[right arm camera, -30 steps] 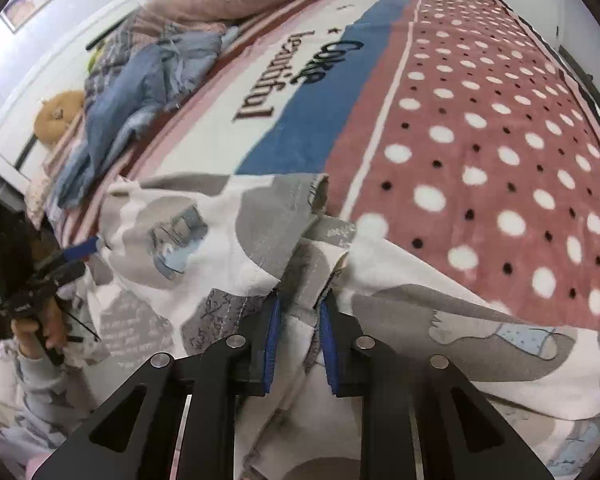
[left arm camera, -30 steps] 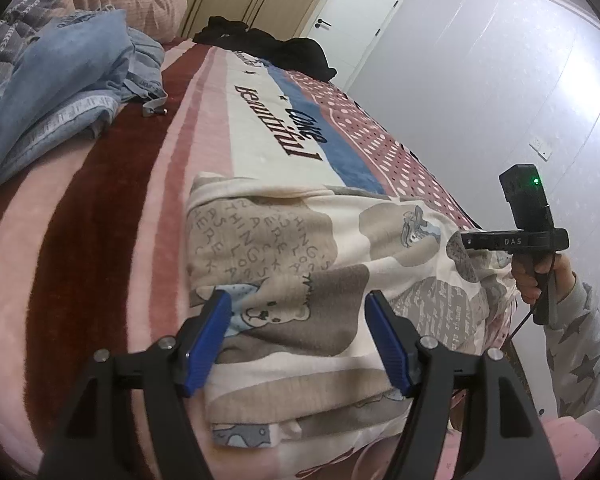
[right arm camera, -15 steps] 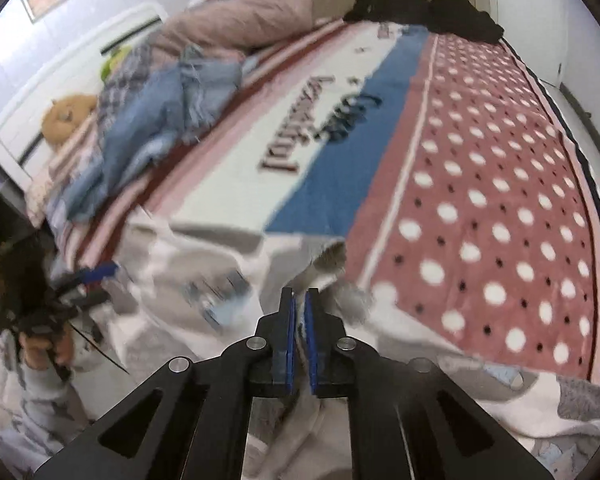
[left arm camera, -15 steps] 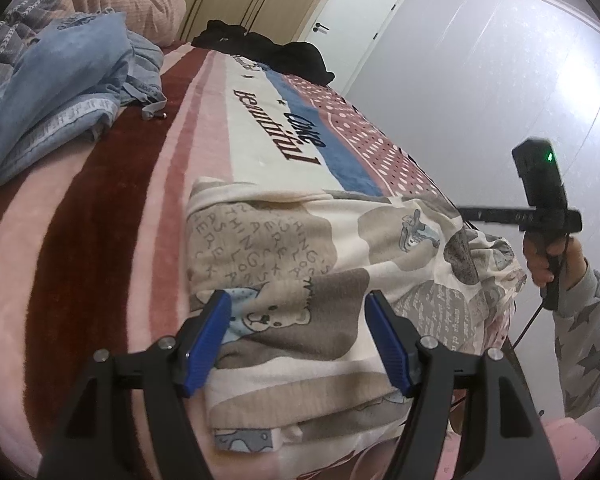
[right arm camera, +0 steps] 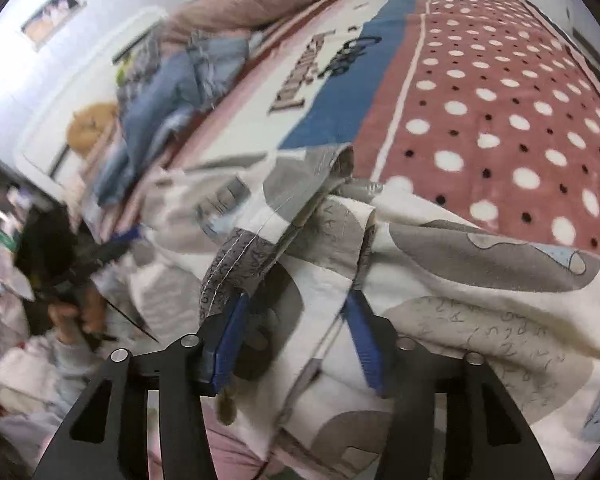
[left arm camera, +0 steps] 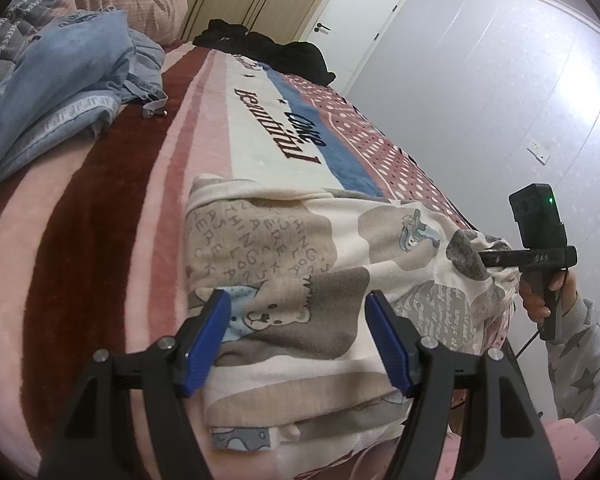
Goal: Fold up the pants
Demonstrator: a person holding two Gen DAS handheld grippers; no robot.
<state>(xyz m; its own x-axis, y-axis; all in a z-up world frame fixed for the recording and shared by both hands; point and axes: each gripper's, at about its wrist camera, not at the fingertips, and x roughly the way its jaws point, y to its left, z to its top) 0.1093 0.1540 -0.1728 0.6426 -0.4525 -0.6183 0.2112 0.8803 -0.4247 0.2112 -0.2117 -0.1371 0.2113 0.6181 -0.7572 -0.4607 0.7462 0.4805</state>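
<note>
The jeans (left arm camera: 56, 92) lie at far left. The folded pants (left arm camera: 300, 280) rest on the blanket (left arm camera: 100, 240). The left gripper (left arm camera: 298, 340) is wide open over them. The right gripper (right arm camera: 296, 344) is also open, with cloth between its jaws.

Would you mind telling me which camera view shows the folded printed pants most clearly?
The left wrist view: the printed pants lie sharp and nearly whole on the blanket, between the open left gripper. The right wrist view is motion-blurred and shows only bunched fabric close around the open right gripper.
</note>
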